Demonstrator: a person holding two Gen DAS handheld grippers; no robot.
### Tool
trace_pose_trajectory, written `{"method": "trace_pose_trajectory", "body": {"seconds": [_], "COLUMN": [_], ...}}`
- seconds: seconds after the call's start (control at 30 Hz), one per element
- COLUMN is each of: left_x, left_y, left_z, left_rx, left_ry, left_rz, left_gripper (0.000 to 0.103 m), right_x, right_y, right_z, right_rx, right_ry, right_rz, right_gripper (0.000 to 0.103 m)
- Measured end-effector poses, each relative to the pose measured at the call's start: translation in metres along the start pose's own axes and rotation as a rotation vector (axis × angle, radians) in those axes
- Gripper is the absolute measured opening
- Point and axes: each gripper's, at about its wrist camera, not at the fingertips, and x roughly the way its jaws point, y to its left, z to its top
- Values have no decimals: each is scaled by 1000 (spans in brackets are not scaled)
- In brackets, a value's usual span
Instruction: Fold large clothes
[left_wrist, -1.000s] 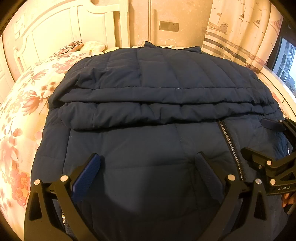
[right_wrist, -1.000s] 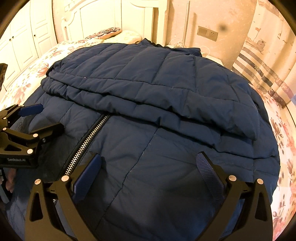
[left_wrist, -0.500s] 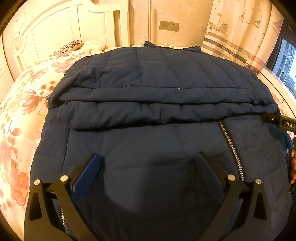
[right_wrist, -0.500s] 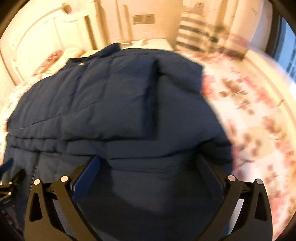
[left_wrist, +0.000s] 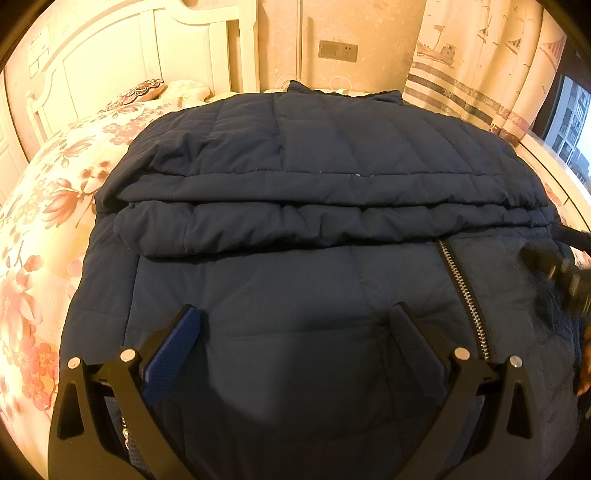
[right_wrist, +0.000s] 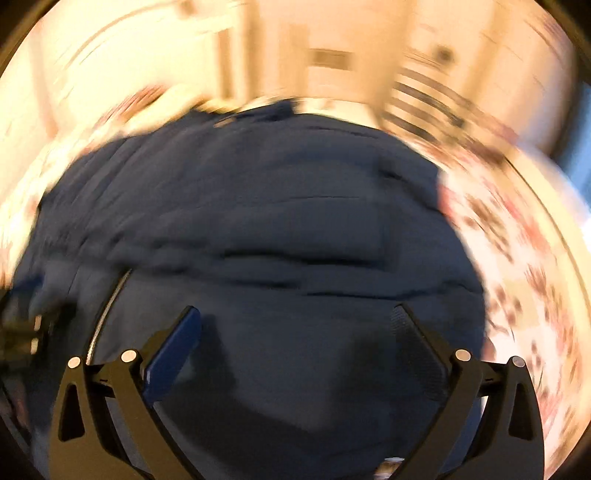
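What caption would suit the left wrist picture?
Open left gripper hovers over a navy quilted jacket, sleeves folded across, on a floral bedspread.

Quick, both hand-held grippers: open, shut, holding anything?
Left hand-held gripper: open, empty, over the navy blue quilted puffer jacket.
Right hand-held gripper: open, empty; its view is motion-blurred.

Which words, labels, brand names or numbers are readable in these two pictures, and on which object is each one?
None can be read.
Grey wall socket plate: no legible marking.
Cream curtain with ship prints: pictures only, no words.
Dark blue quilted jacket: no visible label.
Right wrist view: too blurred to read.
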Motion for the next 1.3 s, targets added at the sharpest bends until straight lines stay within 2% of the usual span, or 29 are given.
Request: {"method": "trace_pose_trajectory", "body": {"seconds": [0.03, 0.1, 0.17, 0.27, 0.33, 0.43, 0.53, 0.57, 0.63, 0.67, 0.73, 0.77, 0.8, 0.87, 0.9, 0.97, 1.03, 1.1, 1.17, 1.23, 1.27, 1.3], "left_x": [0, 0, 0, 0, 0, 0, 0, 0, -10, -21, -37, -39, -37, -25, -27, -37, -67, -87, -93, -83, -86, -91], "left_y": [0, 0, 0, 0, -1, 0, -1, 0, -5, -9, -21, -27, -30, -32, -23, -12, 3, 15, 26, 34, 42, 47], "left_z": [0, 0, 0, 0, 0, 0, 0, 0, -1, -3, -6, -9, -12, -24, -30, -34, -45, -59, -74, -96, -103, -107], "left_rx": [-1, -3, -2, -4, -3, -5, -6, -4, 10, 21, 46, 65, 84, 131, 105, 68, 35, 25, 36, 55, 19, -12], "left_ry": [0, -1, 0, -1, 0, -1, 0, 1, -6, -29, -43, -11, 16, 58, 32, 34, -30, -48, -31, 35, 19, 22], "left_rz": [-1, -3, -4, -5, -4, -6, -6, -5, 45, 38, 24, 44, 52, 62, 16, -2, 43, 59, 112, 208, 171, 163], "left_gripper": [101, 101, 101, 101, 101, 101, 101, 101, 101, 101, 101, 101, 101, 101, 101, 101, 101, 101, 101, 101, 101, 101], "right_x": [5, 12, 18, 7, 18, 30, 22, 17, -9, -18, -20, -13, -5, -8, -10, -23, -49, -71, -73, -62, -65, -67], "right_y": [13, 15, -1, -36, -75, -98, -83, -76, -45, -25, 6, 26, 35, 32, 24, 12, -5, -18, -27, -18, -23, -22], "right_z": [-1, 2, 7, 9, 2, -7, -1, 1, 8, 9, 0, -11, -18, -31, -36, -43, -56, -74, -96, -113, -120, -121], "right_rx": [-66, -63, 8, 94, 238, 306, 271, 270, 181, 109, -13, -94, -135, -110, -78, -73, -74, -58, -50, -73, -28, -8], "right_ry": [15, 30, 81, 15, 56, 56, 79, 80, 8, -6, 32, 82, 109, 45, 65, 78, 38, 8, 32, 76, 40, 47], "right_rz": [-7, 17, 88, -41, -68, 6, -85, -86, -9, -8, 21, 66, 75, 68, 98, 93, 68, 99, 116, 96, 114, 111], "right_gripper": [98, 98, 98, 98, 98, 99, 98, 98, 98, 99, 99, 99, 98, 99, 99, 99, 99, 99, 99, 99, 99, 99]}}
